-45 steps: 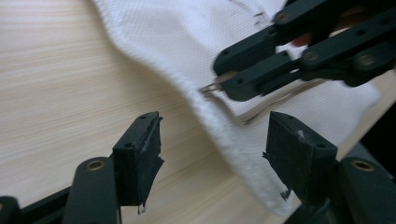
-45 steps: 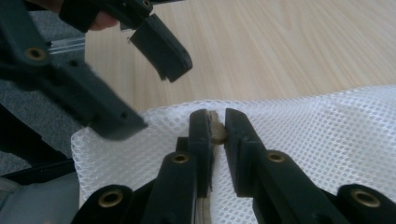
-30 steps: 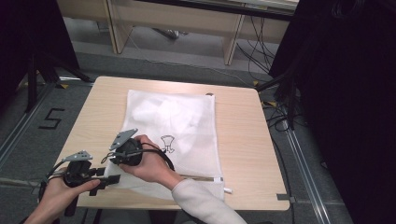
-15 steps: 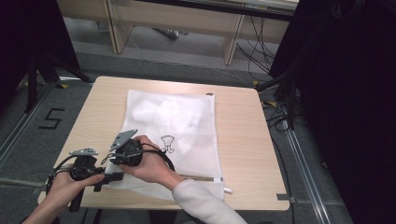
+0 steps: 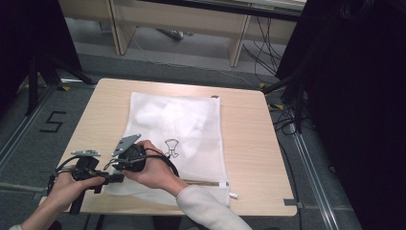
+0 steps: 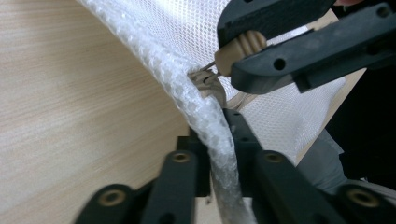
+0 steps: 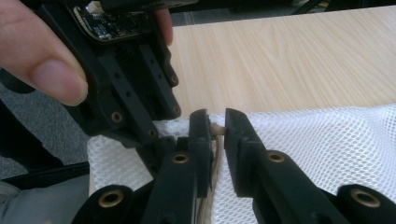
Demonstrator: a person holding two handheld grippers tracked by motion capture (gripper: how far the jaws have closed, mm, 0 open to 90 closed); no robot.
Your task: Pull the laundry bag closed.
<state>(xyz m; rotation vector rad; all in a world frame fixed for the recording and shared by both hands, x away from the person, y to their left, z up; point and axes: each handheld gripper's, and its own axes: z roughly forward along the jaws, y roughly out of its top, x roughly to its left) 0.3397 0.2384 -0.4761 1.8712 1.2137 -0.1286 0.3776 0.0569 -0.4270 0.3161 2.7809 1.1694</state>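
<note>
The mesh bag (image 5: 177,134) lies flat on the table (image 5: 249,143), reaching from its middle to the near edge, with something white and crumpled inside at the far end. At the near left corner, the left gripper (image 6: 219,140) pinches the bag's thick edge. Just beside it, the right gripper (image 7: 215,133) is clamped on the beige zipper pull (image 6: 240,49).

Near left corner of mesh bag (image 5: 191,139) hidden under hands in high view. Print on bag (image 5: 171,147) too small to read. Zipper pull (image 7: 215,130) mostly hidden between right gripper (image 7: 215,127) jaws.
</note>
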